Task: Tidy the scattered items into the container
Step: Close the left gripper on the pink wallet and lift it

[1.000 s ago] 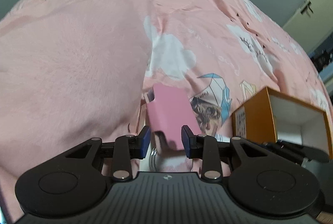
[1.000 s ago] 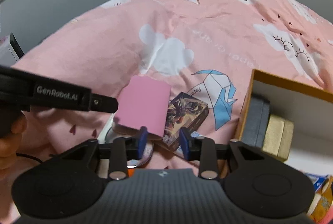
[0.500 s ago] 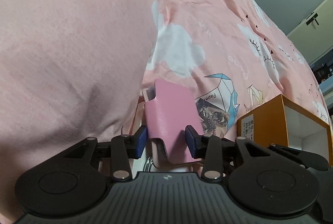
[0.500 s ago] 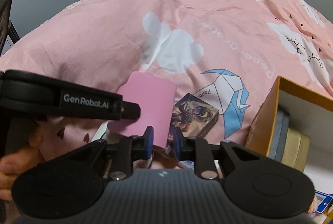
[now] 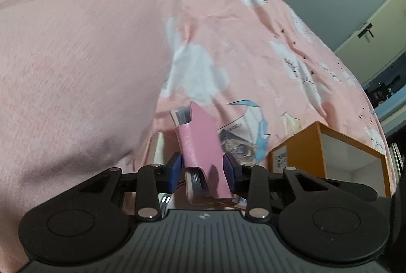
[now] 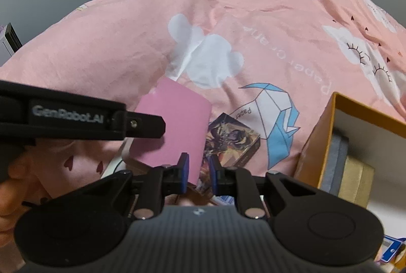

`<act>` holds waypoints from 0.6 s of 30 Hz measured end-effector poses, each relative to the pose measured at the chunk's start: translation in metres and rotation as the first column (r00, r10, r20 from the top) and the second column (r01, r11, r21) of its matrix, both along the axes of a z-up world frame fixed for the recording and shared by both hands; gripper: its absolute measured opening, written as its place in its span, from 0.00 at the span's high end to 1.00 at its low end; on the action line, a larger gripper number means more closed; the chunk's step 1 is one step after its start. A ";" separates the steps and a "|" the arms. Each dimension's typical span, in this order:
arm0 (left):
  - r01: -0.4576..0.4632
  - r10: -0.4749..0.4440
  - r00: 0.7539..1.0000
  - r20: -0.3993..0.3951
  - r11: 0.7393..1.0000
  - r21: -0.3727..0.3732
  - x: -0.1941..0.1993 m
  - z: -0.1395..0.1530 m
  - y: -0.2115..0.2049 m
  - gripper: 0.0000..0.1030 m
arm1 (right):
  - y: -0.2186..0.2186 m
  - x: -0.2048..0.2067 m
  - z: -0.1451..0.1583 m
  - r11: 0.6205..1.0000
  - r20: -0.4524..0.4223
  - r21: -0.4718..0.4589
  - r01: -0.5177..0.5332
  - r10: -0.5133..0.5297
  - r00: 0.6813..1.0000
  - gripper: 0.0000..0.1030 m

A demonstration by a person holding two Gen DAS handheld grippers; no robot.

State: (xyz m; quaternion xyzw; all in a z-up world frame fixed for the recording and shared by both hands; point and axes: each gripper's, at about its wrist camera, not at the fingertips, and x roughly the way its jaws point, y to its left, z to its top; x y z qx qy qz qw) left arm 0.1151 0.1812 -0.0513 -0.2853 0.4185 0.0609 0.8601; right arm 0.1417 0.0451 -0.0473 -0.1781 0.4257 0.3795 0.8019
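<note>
Overhead, grey wall; below, a bed under a pink quilt (image 6: 253, 19) printed with clouds and paper cranes. One orange box (image 6: 327, 135), open, holding two flat cases. Just left of it, one dark card pack (image 6: 233, 143), then one pink wallet (image 5: 200, 146). Left gripper (image 5: 201, 169): jaws closing, pinching the wallet, now raised and tilted where a second ago it lay flatter. Right gripper (image 6: 198, 172): jaws closing, nearly together from a wider gap, empty, over the pack's near corner.
</note>
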 end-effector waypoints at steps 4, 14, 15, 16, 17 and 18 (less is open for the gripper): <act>0.023 -0.024 1.000 0.010 0.998 0.054 0.003 0.003 -0.011 0.61 | -0.002 0.001 -0.003 0.999 0.011 -0.037 -0.002 0.002 1.000 0.89; 0.032 -0.033 0.993 0.112 0.999 0.007 -0.002 0.000 -0.013 0.67 | -0.003 -0.002 -0.004 0.999 0.030 -0.048 -0.006 0.007 1.000 0.92; 0.040 -0.039 0.992 0.122 0.999 -0.008 -0.002 0.001 -0.013 0.67 | -0.003 -0.002 -0.004 0.999 0.029 -0.048 -0.008 0.009 1.000 0.92; 0.049 -0.047 0.991 0.121 0.999 -0.012 -0.001 0.001 -0.014 0.67 | -0.003 -0.002 -0.004 0.999 0.027 -0.049 -0.010 0.011 1.000 0.92; 0.058 -0.056 0.992 0.113 0.998 -0.011 0.001 0.001 -0.016 0.67 | -0.003 -0.002 -0.005 0.999 0.023 -0.049 -0.012 0.013 1.000 0.92; 0.066 -0.065 0.993 0.103 0.998 -0.009 0.004 -0.001 -0.018 0.67 | -0.002 -0.002 -0.005 0.999 0.019 -0.048 -0.014 0.015 1.000 0.92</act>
